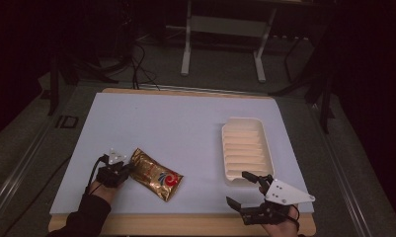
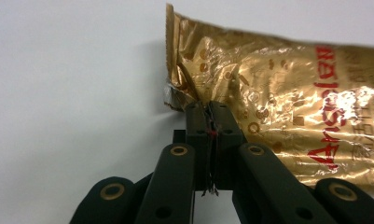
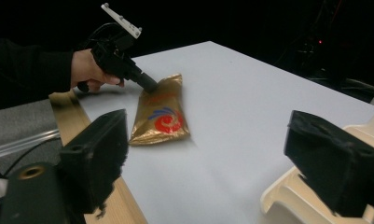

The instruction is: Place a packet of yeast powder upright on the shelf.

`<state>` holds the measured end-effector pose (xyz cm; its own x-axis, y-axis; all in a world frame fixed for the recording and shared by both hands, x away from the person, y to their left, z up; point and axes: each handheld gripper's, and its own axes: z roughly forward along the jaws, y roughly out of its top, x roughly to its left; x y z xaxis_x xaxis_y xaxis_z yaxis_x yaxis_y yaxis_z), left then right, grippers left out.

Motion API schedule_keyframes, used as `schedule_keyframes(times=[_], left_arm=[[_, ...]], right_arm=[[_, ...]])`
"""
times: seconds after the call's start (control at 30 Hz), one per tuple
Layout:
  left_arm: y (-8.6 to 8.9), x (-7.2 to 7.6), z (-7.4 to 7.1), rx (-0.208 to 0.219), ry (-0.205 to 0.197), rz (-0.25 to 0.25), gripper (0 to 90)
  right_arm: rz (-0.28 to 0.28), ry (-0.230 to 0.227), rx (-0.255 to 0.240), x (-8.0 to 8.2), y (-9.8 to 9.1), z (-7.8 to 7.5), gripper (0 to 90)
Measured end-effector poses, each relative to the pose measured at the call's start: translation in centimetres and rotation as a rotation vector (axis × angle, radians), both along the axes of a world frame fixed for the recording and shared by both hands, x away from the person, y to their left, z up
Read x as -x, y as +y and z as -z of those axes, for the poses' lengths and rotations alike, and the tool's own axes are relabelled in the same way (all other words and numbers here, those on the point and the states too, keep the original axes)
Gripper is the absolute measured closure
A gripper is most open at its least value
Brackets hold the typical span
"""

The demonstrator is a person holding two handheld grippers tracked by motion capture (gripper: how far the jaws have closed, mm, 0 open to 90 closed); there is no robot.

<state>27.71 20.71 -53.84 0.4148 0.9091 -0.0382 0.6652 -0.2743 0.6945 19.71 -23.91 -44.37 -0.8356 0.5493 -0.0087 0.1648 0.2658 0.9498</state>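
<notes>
At the desk's (image 1: 185, 118) near edge, the right claw (image 1: 245, 190) hovers with jaws spread wide, just before the ribbed cream plastic tray (image 1: 246, 148). To the left, the left claw (image 1: 127, 169) is clamped on a corner of the crinkled gold foil snack packet (image 1: 156, 174), which lies flat on the pale desk.

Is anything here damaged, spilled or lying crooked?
Nothing is spilled. The gold snack bag lies at a slant on the table, and its corner is crumpled where the left gripper pinches it. The white tray looks intact and lies flat near the open right gripper.
</notes>
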Motion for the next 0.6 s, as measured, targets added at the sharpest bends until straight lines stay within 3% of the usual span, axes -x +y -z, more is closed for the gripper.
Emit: schedule_keyframes(times=[0.17, 0.3, 0.4, 0.6], left_arm=[[-0.3, 0.3, -1.3, -0.005, -0.056, 0.021, 88.9], [-0.7, 0.8, -2.7, -0.023, -0.127, 0.046, 88.9], [-1.1, 1.2, -3.9, -0.012, -0.183, 0.063, 88.9], [-2.0, 1.8, -6.1, 0.012, -0.254, 0.119, 89.0]], right_arm=[[0.011, 0.0, -0.017, -0.1, -0.3, -0.1, 13.6], [-0.003, -0.018, -0.016, 0.0, -0.6, -0.3, 12.3], [-0.005, -0.036, -0.007, 0.1, -0.7, -0.3, 13.1], [0.006, -0.059, -0.017, 0.0, -0.9, -0.4, 13.4]])
